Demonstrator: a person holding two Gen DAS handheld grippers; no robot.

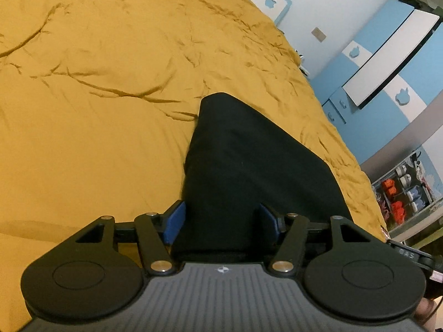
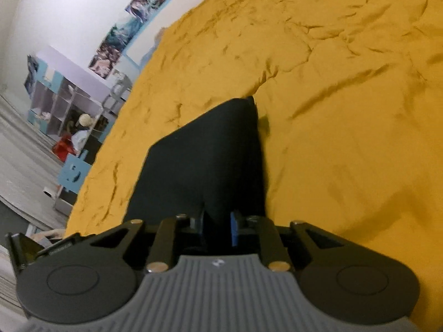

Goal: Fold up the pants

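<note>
Left wrist view: our left gripper (image 1: pixel 221 222) stands wide, black fabric pants (image 1: pixel 249 160) lying between its blue pads unpinched. Our right gripper (image 2: pixel 217 228) has nearly closed on that cloth. The pants lie folded narrow on the mustard-yellow bedsheet (image 1: pixel 97 96); we judge further folds remain. Both grippers point downward.

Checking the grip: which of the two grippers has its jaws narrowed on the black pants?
The right gripper; its blue pads pinch the black pants, while the left gripper stands wide.
</note>
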